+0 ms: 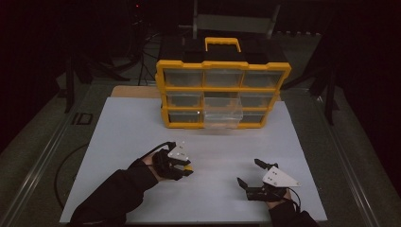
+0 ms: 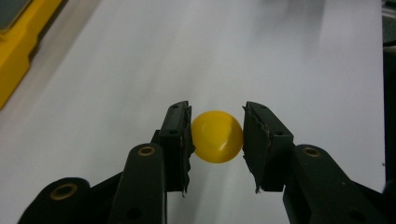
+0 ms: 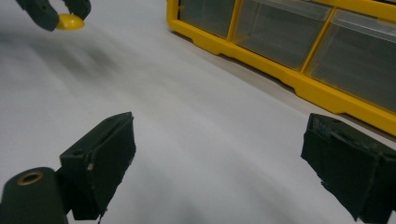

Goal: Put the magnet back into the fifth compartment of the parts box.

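A small round yellow piece (image 2: 217, 136) sits between the pads of my left gripper (image 2: 217, 111), which is shut on it and holds it just above the white board (image 1: 142, 127). From above, the left gripper (image 1: 186, 168) is at the front left of the board, with the yellow piece (image 1: 188, 167) at its tips. My right gripper (image 1: 248, 171) is at the front right, low over the board, open and holding nothing. In the right gripper view its jaws (image 3: 219, 126) stand wide apart, and the left gripper (image 3: 56, 9) with the yellow piece (image 3: 70, 21) shows at the top left.
A yellow organizer (image 1: 222, 92) with three rows of clear drawers stands at the back of the board. Its bottom middle drawer (image 1: 223, 117) is pulled out toward me. Dark floor and stands surround the table. The organizer's edge (image 2: 18, 46) is at the left of the left gripper view.
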Demonstrator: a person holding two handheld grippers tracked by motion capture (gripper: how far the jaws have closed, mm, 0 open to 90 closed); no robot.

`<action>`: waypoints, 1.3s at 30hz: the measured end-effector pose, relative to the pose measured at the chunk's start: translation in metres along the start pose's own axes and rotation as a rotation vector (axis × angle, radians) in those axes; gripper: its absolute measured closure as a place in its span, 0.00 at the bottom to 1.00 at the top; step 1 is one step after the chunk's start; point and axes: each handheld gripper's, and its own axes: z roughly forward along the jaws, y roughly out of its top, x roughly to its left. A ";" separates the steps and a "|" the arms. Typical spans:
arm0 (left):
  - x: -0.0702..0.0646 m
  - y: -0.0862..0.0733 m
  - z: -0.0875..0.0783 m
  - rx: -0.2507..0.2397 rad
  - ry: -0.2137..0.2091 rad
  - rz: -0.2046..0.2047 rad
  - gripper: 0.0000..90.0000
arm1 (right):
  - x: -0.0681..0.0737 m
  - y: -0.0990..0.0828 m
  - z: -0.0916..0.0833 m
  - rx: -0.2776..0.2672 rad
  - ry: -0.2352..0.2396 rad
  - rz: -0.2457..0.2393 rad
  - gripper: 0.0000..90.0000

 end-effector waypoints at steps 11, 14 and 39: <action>0.006 0.022 -0.016 -0.020 -0.023 0.035 0.70 | 0.000 0.000 0.000 -0.003 -0.001 -0.002 0.11; 0.010 0.028 -0.021 -0.029 -0.018 0.038 0.70 | 0.000 0.000 0.000 -0.004 0.000 -0.001 0.11; 0.022 0.091 -0.051 -0.077 -0.028 0.107 0.70 | -0.001 0.000 0.000 -0.005 0.002 0.004 0.11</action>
